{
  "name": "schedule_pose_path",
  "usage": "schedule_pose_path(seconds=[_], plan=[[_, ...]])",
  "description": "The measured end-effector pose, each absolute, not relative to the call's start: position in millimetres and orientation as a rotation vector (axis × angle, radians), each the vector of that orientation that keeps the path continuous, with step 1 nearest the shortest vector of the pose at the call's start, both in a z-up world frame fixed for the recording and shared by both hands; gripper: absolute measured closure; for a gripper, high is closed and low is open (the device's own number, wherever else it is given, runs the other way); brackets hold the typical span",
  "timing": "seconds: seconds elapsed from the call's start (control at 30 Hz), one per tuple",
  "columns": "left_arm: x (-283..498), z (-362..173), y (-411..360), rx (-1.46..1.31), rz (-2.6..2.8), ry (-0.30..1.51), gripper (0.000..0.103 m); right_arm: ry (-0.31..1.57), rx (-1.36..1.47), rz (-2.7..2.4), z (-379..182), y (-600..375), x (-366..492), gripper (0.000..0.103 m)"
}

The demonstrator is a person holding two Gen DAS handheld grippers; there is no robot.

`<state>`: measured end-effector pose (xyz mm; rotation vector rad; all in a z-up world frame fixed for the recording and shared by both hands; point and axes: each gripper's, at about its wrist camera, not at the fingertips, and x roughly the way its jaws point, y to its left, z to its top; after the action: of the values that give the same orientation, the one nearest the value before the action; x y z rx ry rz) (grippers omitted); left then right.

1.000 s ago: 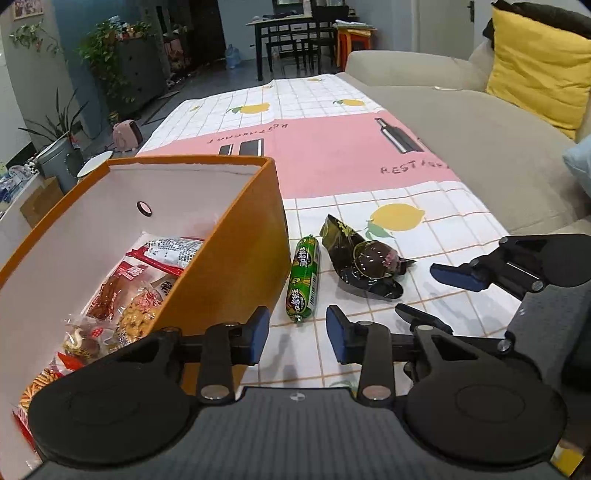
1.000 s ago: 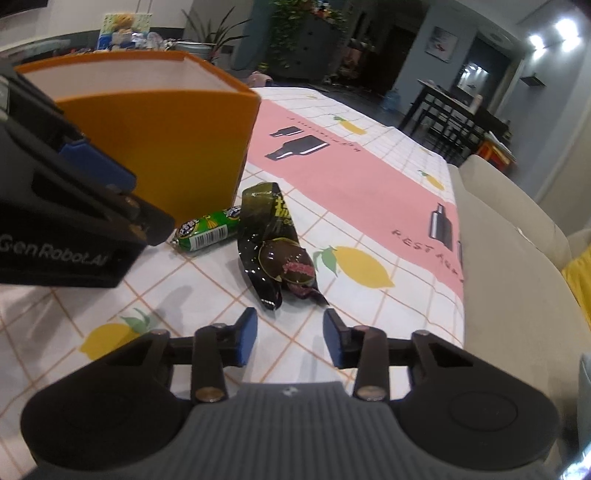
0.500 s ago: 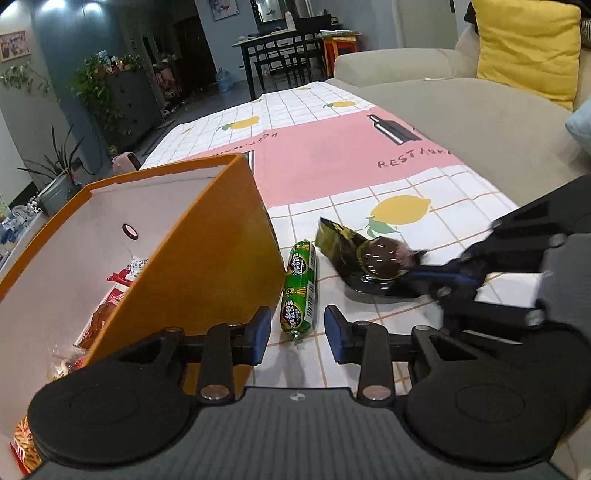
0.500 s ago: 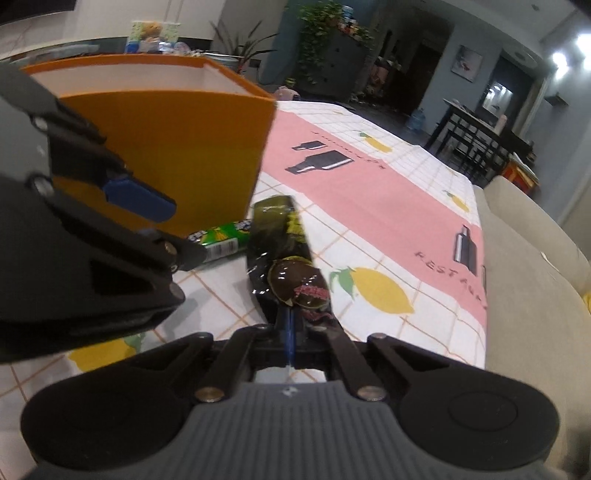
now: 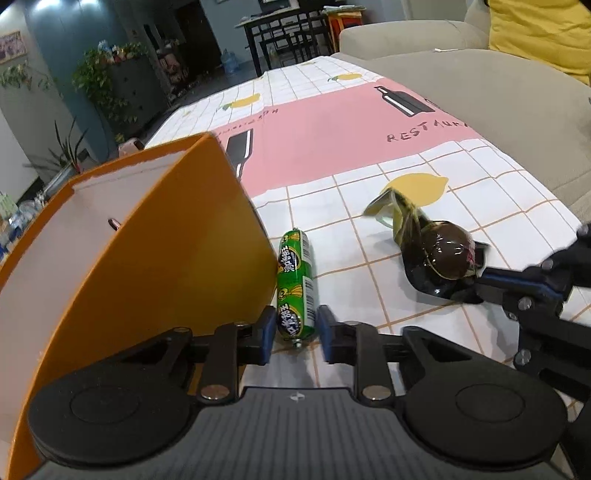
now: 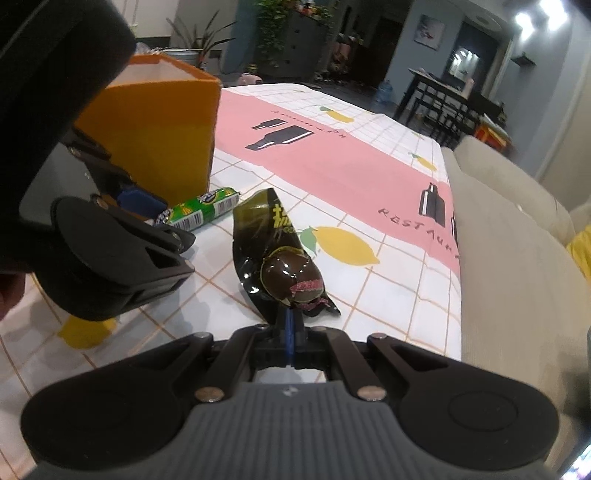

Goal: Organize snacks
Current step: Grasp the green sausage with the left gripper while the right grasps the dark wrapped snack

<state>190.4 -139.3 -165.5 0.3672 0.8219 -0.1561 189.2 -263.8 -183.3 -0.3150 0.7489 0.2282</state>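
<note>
A green sausage stick [image 5: 295, 280] lies on the tablecloth beside the orange box [image 5: 147, 266]. Its near end sits between the fingers of my left gripper [image 5: 295, 328], whose jaws are closing; a thin gap still shows at the right pad. A dark shiny snack packet [image 6: 284, 273] with a round bulge lies to the right of the sausage [image 6: 201, 210]. My right gripper [image 6: 290, 332] is shut on the packet's near edge. The left wrist view shows the same grip on the packet [image 5: 439, 254] from the side. The box's contents are hidden.
The lemon-and-pink tablecloth [image 5: 332, 140] stretches away ahead. A beige sofa [image 5: 517, 110] with a yellow cushion [image 5: 539, 33] runs along the right edge. The orange box wall [image 6: 155, 136] stands close on the left of the sausage. Plants and a dining table are far behind.
My left gripper has sunk toward the sausage and its jaws have narrowed around the near end. My right gripper went from open to shut on the dark packet's edge.
</note>
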Motion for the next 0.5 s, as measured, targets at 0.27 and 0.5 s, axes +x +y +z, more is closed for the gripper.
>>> schedule_pose_path(seconds=[0.27,0.5], plan=[[176.1,-156.7,-122.7,0.286,-0.203,0.893,0.079,0.799,-0.228,0.222,-179.7,-263.5,182.0,0.103],[158.1,-150.5,-108.7,0.245,-0.217,0.931,0.079,0.773,-0.236,0.183,-172.4,-261.4,171.1,0.102]])
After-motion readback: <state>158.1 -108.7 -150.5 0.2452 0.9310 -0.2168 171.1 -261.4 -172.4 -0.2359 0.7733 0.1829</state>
